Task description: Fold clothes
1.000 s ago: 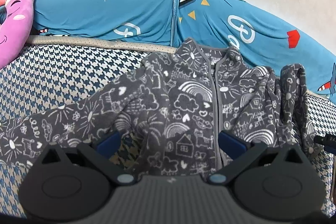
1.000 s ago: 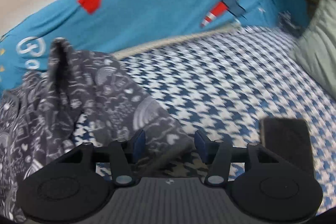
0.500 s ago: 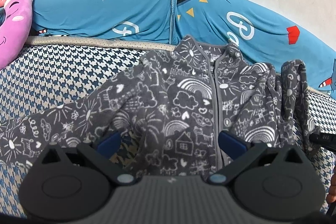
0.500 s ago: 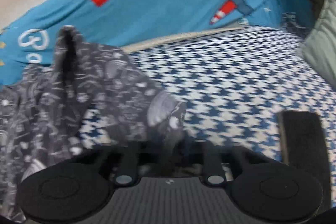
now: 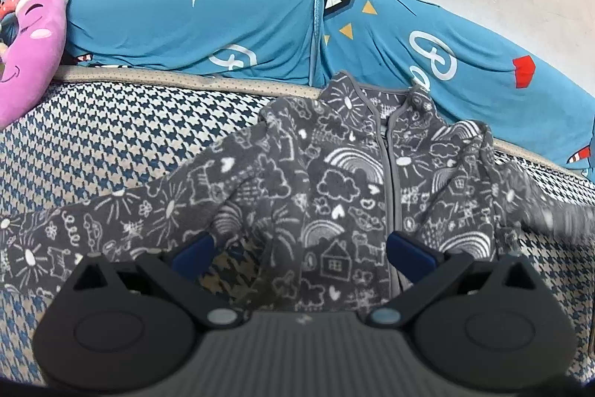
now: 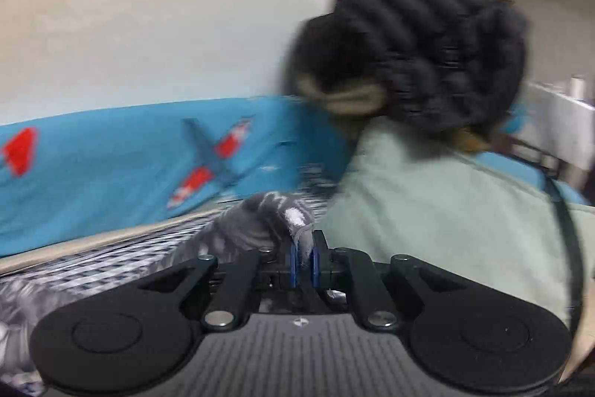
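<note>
A grey fleece zip jacket (image 5: 334,181) with white doodle prints lies face up on the houndstooth bed cover (image 5: 111,129). One sleeve stretches flat to the left. My left gripper (image 5: 299,252) is open just above the jacket's hem, blue pads on either side of the lower front. The other sleeve (image 5: 550,207) is pulled out to the right, blurred. In the right wrist view my right gripper (image 6: 305,259) is shut on that sleeve's cuff (image 6: 279,222), lifted off the bed.
A rolled blue printed quilt (image 5: 223,21) runs along the wall behind the jacket. A pink plush toy (image 5: 26,51) lies at the far left. A person in a pale green top (image 6: 446,211) sits at the right end of the bed.
My right gripper has shut on the sleeve cuff and swung it up and to the right, straightening the bunched sleeve. The left gripper has barely moved.
</note>
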### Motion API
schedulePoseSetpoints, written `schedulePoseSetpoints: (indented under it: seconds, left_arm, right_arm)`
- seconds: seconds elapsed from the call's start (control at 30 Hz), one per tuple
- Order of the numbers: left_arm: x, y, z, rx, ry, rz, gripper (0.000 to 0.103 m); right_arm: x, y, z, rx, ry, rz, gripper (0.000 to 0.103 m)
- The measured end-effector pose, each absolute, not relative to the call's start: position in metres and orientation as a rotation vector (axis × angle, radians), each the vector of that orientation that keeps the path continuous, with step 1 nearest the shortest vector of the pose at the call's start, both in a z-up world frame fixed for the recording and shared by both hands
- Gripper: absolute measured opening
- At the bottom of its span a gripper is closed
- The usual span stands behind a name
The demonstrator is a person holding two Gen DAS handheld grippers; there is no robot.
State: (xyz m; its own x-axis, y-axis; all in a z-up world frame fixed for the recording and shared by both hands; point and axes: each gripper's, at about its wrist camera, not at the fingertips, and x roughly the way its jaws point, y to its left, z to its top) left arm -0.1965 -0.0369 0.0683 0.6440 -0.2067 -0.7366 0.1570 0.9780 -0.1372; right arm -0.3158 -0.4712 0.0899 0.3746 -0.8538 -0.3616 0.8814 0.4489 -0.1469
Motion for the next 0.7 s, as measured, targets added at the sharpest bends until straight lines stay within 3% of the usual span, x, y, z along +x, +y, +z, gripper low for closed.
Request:
schedulePoseSetpoints:
  seconds: [0.23, 0.33, 0.57, 0.7]
  left_arm:
    - [-0.190, -0.015, 0.073, -0.086, 0.825, -0.153, 0.103]
    - [-0.188, -0.006, 0.074, -0.098, 0.822, -0.129, 0.103]
    - [-0.191, -0.001, 0.075, -0.085, 0.813, -0.126, 0.103]
    - [-0.192, 0.003, 0.074, -0.082, 0.814, -0.125, 0.103]
  right_arm:
    - [-0.337, -0.485, 0.091, 0.160, 0.422, -1.113, 0.012]
    - [-0.337, -0.484, 0.091, 0.164, 0.421, -1.113, 0.018]
    - [-0.350, -0.497, 0.098, 0.226, 0.394, -1.143, 0.018]
    - [-0.360, -0.511, 0.094, 0.332, 0.403, -1.052, 0.024]
